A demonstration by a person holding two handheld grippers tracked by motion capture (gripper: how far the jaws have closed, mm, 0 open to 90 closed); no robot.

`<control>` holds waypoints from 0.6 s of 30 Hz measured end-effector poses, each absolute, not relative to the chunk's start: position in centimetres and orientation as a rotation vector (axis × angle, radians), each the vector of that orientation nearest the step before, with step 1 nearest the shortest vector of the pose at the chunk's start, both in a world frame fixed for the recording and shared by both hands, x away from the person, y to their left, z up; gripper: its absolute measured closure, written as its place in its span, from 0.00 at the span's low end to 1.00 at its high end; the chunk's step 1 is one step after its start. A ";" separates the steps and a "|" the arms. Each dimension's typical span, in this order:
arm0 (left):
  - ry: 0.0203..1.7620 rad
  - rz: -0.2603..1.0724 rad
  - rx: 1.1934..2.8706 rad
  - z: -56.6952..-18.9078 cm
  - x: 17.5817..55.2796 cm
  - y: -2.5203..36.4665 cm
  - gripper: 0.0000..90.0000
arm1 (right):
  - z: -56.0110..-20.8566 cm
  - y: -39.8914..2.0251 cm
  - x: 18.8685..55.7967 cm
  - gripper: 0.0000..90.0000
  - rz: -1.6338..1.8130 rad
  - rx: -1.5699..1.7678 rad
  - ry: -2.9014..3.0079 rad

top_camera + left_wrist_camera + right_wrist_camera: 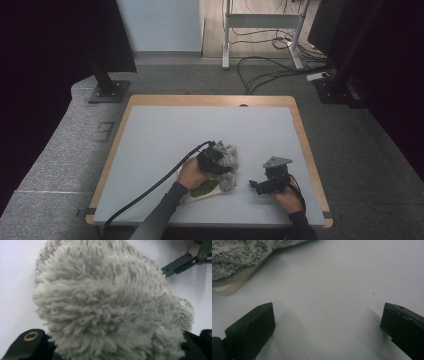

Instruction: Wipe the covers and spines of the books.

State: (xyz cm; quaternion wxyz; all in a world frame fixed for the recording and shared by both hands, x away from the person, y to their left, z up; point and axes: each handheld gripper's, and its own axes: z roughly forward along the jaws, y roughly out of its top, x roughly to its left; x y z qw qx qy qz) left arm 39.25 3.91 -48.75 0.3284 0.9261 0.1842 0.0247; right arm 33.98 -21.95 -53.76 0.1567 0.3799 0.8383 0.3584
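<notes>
We see the left gripper (218, 161) closed on a grey plush toy (229, 162), whose fur bulges up between its jaws in the left gripper view and hides most of them. The toy (107, 305) sits right at this gripper's tips, partly over a pale board (207, 192) with a green patch that lies just behind and under the gripper, on the bench (200, 130). Our right gripper (256, 186) rests low over the bench, well to the right of the left one, its jaws spread wide with nothing between them but bare bench top. Ahead of it and to its left, in the right gripper view, we find the edge of the toy (234, 257) and a corner of the board (229, 288). The right gripper's tips (175, 266) show beyond the toy in the left gripper view.
</notes>
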 end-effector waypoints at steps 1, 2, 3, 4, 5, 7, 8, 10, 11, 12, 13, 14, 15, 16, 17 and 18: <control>0.480 0.068 2.428 -48.7 39.2 4.0 0.69 | -53.8 -21.9 34.0 0.00 1.026 1.089 2.399; 0.480 0.067 2.431 -48.7 39.2 4.1 0.69 | -53.8 -21.9 34.0 0.00 1.025 1.090 2.398; 0.485 0.060 2.424 -48.8 39.2 4.2 0.69 | -53.8 -21.9 34.0 0.00 1.025 1.090 2.398; 0.487 0.054 2.425 -48.8 39.3 4.4 0.69 | -53.8 -21.9 34.0 0.00 1.025 1.089 2.397; 0.491 0.048 2.420 -48.8 39.3 4.5 0.69 | -53.8 -21.9 34.0 0.00 1.025 1.089 2.398; 0.497 0.041 2.415 -48.8 39.2 4.9 0.69 | -53.8 -21.9 34.0 0.00 1.025 1.089 2.398; 0.498 0.039 2.415 -48.8 39.2 5.2 0.69 | -53.8 -21.9 34.0 0.00 1.025 1.089 2.398; 0.503 0.041 2.415 -48.8 39.0 5.5 0.69 | -53.8 -21.9 34.0 0.00 1.025 1.088 2.397; 0.503 0.041 2.414 -48.8 39.0 5.8 0.69 | -53.8 -21.9 34.0 0.00 1.025 1.088 2.397; 0.506 0.042 2.415 -48.8 38.9 5.9 0.69 | -53.8 -21.9 34.0 0.00 1.026 1.089 2.397; 0.504 0.042 2.416 -48.8 38.9 6.1 0.69 | -53.8 -21.9 34.0 0.00 1.026 1.089 2.397; 0.506 0.042 2.415 -48.8 38.9 6.4 0.69 | -53.8 -21.9 34.0 0.00 1.026 1.087 2.399; 0.511 0.040 2.414 -48.8 38.8 6.6 0.69 | -53.8 -21.9 34.0 0.00 1.026 1.087 2.398; 0.517 0.042 2.412 -48.8 38.8 6.8 0.69 | -53.8 -21.9 34.0 0.00 1.025 1.086 2.399; 0.520 0.040 2.411 -48.8 38.8 7.0 0.69 | -53.8 -21.9 34.0 0.00 1.025 1.087 2.398; 0.520 0.042 2.414 -48.8 38.8 7.3 0.69 | -53.8 -21.9 34.0 0.00 1.025 1.086 2.398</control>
